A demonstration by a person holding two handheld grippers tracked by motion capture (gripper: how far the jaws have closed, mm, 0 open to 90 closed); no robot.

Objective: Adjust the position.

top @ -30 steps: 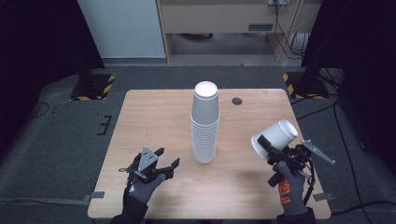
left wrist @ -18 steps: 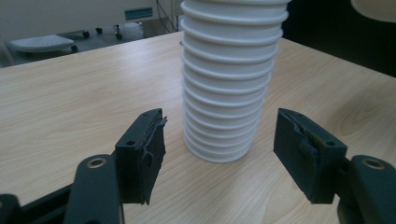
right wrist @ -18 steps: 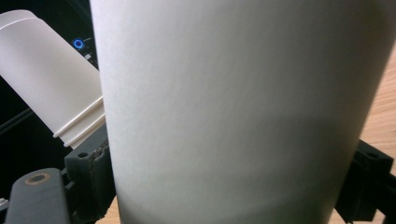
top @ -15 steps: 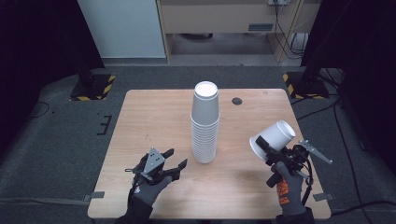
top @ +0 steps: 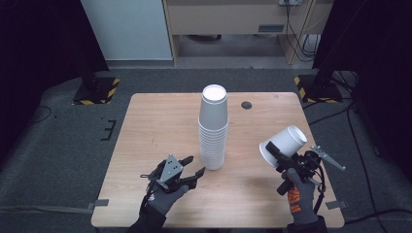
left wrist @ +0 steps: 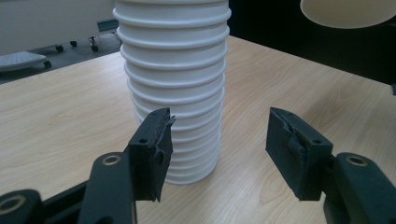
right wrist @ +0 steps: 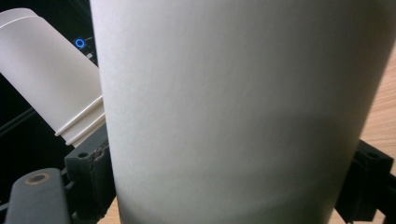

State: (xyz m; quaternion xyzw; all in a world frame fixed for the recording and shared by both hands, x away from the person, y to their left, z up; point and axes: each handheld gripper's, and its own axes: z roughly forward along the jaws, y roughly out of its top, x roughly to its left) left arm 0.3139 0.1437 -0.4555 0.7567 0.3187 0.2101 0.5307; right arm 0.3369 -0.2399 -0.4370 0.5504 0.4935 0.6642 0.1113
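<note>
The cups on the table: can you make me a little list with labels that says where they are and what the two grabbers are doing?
stack of white cups: upside down, standing mid-table
single white cup: tilted, lifted off the table
right gripper: shut on the single white cup
left gripper: open, empty, pointing at the stack's base, not touching
wooden table: light wood, small dark round spot near the far edge

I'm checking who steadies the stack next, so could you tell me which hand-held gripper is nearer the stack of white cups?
Left. The left hand-held gripper is open beside the stack of white cups; the right hand-held gripper holds a single cup farther off.
</note>
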